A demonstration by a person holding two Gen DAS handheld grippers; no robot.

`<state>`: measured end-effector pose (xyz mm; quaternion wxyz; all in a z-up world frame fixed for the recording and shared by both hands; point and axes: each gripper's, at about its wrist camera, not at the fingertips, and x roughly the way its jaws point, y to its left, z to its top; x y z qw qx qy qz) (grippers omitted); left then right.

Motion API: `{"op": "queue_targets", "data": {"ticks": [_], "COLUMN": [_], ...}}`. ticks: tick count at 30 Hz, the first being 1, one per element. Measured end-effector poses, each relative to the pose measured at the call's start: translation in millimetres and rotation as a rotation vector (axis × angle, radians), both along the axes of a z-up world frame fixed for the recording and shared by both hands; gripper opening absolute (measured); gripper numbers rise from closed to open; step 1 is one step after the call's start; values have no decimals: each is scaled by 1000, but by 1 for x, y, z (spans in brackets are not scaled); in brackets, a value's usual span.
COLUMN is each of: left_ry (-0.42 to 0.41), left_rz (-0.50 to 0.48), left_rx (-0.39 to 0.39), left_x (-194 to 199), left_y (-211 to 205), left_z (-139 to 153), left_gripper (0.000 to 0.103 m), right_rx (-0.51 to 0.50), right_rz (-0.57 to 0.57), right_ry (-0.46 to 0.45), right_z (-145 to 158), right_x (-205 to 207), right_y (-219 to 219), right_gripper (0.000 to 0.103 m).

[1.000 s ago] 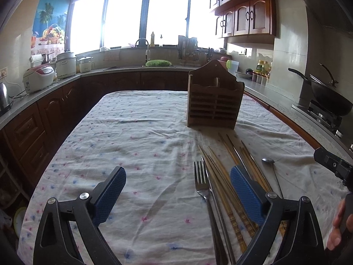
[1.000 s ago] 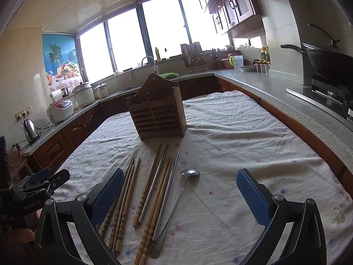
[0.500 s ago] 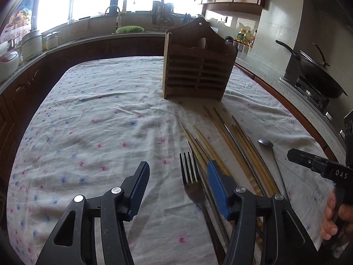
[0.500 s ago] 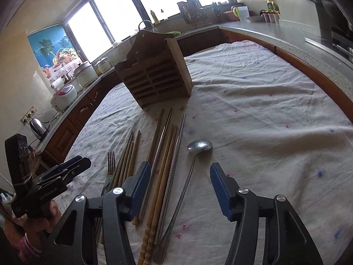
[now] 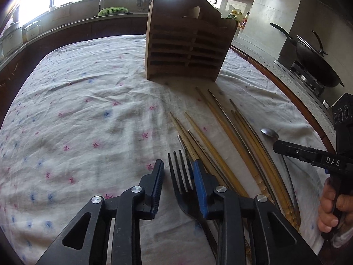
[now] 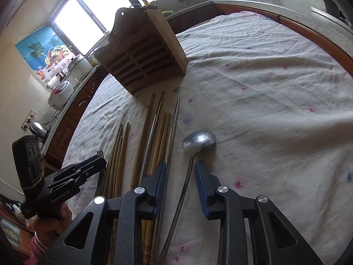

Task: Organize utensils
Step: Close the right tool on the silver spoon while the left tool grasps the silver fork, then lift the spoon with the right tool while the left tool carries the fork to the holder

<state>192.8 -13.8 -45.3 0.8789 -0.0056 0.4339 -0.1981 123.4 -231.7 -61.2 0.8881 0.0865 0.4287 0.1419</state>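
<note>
A metal fork (image 5: 179, 174) lies on the flowered tablecloth (image 5: 77, 110) between the fingers of my left gripper (image 5: 179, 172). Its jaws are closing; the left pad still stands clear of the tines. In the right wrist view a metal spoon (image 6: 198, 141) lies with its thin handle between the fingers of my right gripper (image 6: 180, 172). Those jaws are closing too, with a gap on both sides of the handle. Several wooden and metal chopsticks (image 5: 220, 137) (image 6: 154, 132) lie between fork and spoon. A slatted wooden utensil holder (image 5: 187, 46) (image 6: 143, 59) stands upright behind them.
A black wok (image 5: 313, 59) sits on the stove past the table's right edge. A rice cooker (image 6: 61, 92) and a kettle (image 6: 38, 129) stand on the counter to the left. A hand (image 5: 331, 207) holds the right gripper's handle.
Both grippers have come down and tilted toward the utensils. Their jaws have narrowed from wide open, the left around the fork, the right around the spoon's handle.
</note>
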Motion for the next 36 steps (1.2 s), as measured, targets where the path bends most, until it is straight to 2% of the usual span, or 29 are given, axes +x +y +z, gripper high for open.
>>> {"op": "queue_targets", "data": {"ticks": [2, 3, 6, 8, 16, 28, 36], "left_ry": [-3, -4, -17, -29, -105, -297, -369], "left_rz": [-6, -8, -9, -5, 24, 81, 130], "left_rx": [-5, -8, -21, -33, -61, -84, -82], "left_x": [0, -1, -6, -14, -41, -88, -94], "left_y": [0, 0, 4, 9, 26, 52, 58], "left_z": [0, 0, 5, 13, 42, 95, 110], "left_gripper": [20, 19, 12, 1, 1, 0, 0], "right_rx": [1, 3, 4, 2, -32, -74, -86], "right_rz": [-3, -7, -14, -14, 6, 5, -6], "right_ry": [8, 14, 7, -6, -125, -290, -366], "right_z": [-1, -2, 0, 3, 41, 91, 112], "right_x": [4, 5, 2, -1, -20, -37, -37], "right_y": [-1, -2, -2, -2, 10, 22, 21], "right_gripper": [8, 5, 4, 3, 2, 2, 2]}}
